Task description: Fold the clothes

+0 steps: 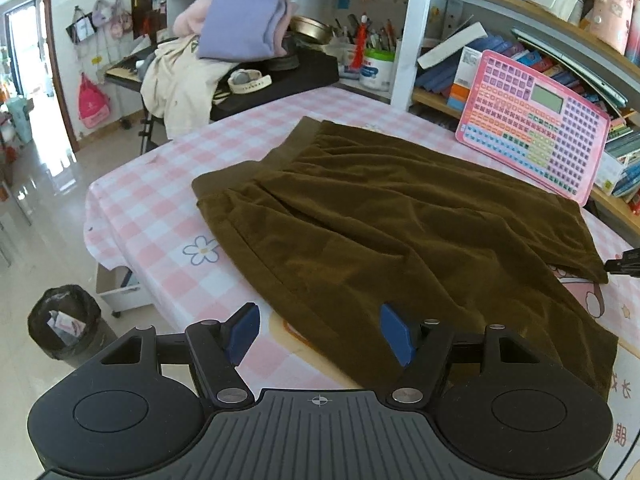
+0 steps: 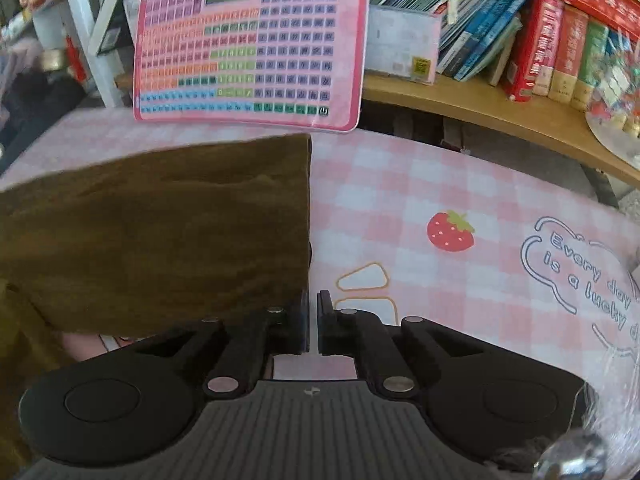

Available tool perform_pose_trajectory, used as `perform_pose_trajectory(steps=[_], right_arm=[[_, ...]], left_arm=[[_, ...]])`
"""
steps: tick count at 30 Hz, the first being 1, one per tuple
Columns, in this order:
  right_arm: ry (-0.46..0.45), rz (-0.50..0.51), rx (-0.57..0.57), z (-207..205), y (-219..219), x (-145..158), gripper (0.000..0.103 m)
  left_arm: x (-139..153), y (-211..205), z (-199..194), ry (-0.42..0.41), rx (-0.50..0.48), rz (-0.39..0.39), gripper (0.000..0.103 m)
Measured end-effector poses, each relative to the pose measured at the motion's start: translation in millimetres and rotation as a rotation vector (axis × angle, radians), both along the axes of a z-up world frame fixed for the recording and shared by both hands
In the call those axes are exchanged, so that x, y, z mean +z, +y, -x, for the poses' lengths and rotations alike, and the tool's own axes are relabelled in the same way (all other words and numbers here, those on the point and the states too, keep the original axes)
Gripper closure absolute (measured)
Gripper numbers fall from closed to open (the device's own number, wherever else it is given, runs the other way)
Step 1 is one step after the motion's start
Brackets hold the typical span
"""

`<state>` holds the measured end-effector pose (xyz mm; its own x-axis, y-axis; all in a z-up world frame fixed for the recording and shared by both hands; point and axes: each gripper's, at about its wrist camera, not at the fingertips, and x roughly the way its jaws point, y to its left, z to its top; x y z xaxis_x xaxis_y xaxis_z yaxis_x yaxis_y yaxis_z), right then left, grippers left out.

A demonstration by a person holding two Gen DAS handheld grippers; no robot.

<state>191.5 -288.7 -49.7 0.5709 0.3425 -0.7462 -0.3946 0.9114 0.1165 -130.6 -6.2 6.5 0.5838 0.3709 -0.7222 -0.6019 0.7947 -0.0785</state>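
Observation:
A brown velvety garment [image 1: 400,232] lies spread across the pink checked tablecloth [image 1: 160,184], its waistband toward the far left. My left gripper [image 1: 320,332] hovers open over the garment's near edge, its blue pads [image 1: 244,332] wide apart with nothing between them. In the right wrist view the garment [image 2: 160,232] has one corner raised off the cloth, and my right gripper [image 2: 313,320] is shut on that corner's edge. The right gripper's tip [image 1: 622,266] shows at the right edge of the left wrist view, beside the lifted corner.
A pink keyboard chart [image 1: 532,124] [image 2: 248,40] leans against the bookshelf [image 2: 540,52] behind the garment. Folded purple and cream clothes [image 1: 240,20] are piled on a black stand at the back left. A black-lined bin [image 1: 66,322] stands on the floor beside the table.

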Motion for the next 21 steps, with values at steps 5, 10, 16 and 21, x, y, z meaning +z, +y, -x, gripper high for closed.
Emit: perform_pose_trajectory(steps=[5,10,16,21], right_arm=[[-0.019,-0.061,-0.027,26,-12,16,0.095],[-0.044,-0.075,-0.058,75,-20,26,0.08],[-0.058,-0.062,-0.121,148,-18,31,0.067],[-0.064,-0.061,-0.205,201,-1,34,0.061]], left_arm=[[-4,1,-14,-0.022,-0.054,0.015,0.034],[-7,2,-30,-0.046,-0.125,0.033,0.034],[-10,7,-53,-0.079,-0.279,0.061,0.034],[-5,23,-62,-0.107,-0.415,0.057,0.033]])
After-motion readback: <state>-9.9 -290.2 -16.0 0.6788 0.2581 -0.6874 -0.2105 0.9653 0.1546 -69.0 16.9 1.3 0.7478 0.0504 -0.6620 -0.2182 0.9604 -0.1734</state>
